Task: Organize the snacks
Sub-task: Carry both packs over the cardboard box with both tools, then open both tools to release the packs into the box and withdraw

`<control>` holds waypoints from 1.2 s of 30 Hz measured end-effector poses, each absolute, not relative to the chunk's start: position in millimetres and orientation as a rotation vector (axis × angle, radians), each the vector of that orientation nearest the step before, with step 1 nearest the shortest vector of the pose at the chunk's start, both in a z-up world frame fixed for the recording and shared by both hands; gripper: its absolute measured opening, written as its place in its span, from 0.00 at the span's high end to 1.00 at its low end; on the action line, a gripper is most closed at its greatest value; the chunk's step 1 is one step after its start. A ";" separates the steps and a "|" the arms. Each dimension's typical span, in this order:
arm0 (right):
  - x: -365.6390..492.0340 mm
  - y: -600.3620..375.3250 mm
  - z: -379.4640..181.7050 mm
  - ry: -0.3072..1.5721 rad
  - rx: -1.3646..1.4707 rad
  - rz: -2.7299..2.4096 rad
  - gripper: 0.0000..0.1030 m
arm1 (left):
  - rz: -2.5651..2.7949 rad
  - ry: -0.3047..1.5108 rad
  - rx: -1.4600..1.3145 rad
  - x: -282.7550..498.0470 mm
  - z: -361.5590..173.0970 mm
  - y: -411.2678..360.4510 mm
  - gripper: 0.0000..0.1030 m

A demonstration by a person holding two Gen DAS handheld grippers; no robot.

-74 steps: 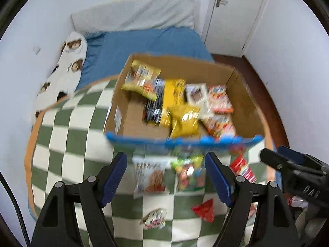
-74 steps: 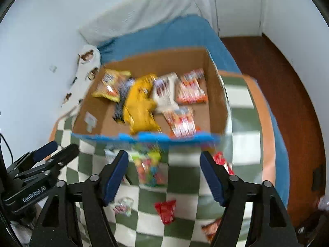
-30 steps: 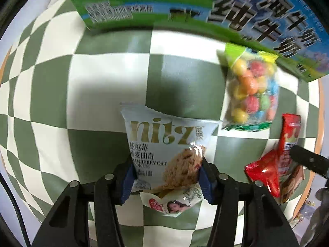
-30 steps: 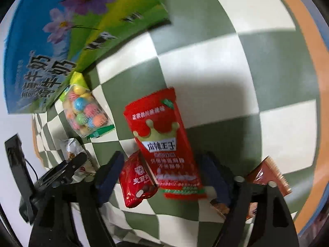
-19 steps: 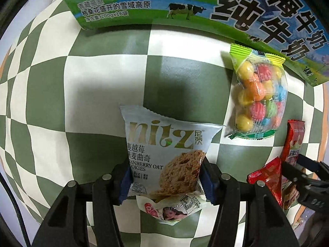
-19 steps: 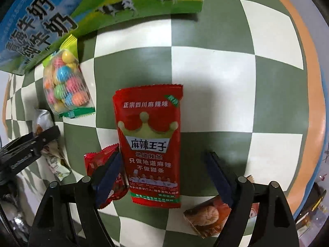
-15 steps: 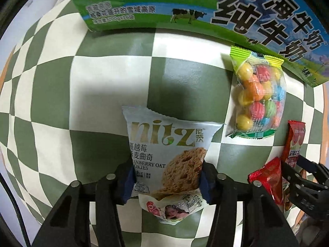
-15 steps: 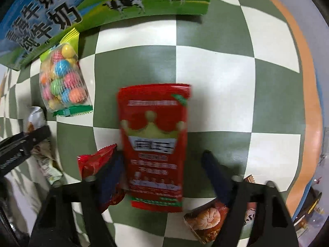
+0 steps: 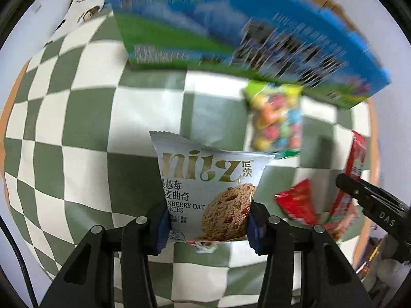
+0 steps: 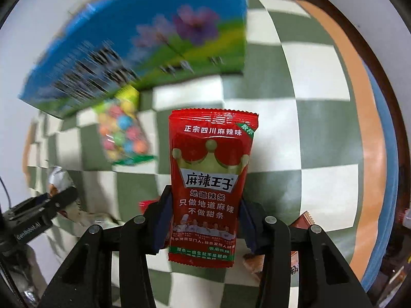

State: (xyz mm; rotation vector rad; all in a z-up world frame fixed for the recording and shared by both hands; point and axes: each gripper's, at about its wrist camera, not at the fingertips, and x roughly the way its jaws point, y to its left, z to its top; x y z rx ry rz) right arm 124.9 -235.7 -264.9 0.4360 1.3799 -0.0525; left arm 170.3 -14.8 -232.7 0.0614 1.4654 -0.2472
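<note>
Midway through sorting: left gripper (image 9: pixel 207 223) jaws clamped on cookie packet (image 9: pixel 208 187), right gripper (image 10: pixel 203 224) jaws just closed on red spicy-strip packet (image 10: pixel 209 179), both lifted short of the box (image 9: pixel 231 38) ahead; candy bag (image 9: pixel 276 123) among those left on checked blanket (image 9: pixel 77 118).

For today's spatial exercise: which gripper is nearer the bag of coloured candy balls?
Roughly equal; neither touches the candy bag. The left gripper, holding the cookie packet, is beside it; the right gripper grips the red packet alongside.
</note>
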 end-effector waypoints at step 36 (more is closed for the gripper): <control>361.4 -276.7 -176.9 1.288 0.146 -0.234 0.27 | -0.170 1.453 0.199 378.7 -201.3 -57.2 0.54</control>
